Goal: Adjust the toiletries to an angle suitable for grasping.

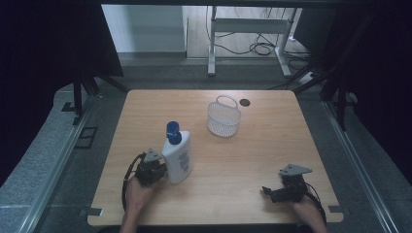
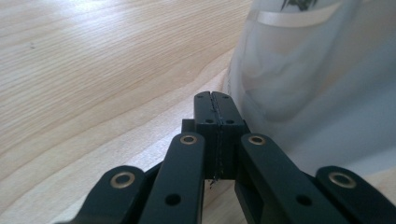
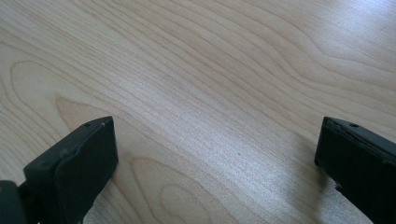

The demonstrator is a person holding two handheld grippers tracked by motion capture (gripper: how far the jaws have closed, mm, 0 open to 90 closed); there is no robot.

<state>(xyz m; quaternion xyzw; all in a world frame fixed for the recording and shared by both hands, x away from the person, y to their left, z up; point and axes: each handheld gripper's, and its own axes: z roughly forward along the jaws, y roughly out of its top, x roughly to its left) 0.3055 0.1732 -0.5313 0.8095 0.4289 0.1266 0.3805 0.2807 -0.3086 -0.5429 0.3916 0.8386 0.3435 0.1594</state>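
A white bottle with a blue cap stands upright on the wooden table, left of the middle. My left gripper lies low on the table just left of the bottle's base. In the left gripper view the left gripper has its jaws pressed together with nothing between them, and the bottle rises close on the right of the tips. I cannot tell whether they touch. My right gripper rests near the front right of the table. In the right gripper view the right gripper is open over bare wood.
A white mesh basket with a handle stands at the back middle of the table, empty as far as I see. A dark cable hole sits just behind it. A white desk frame and cables lie on the floor beyond.
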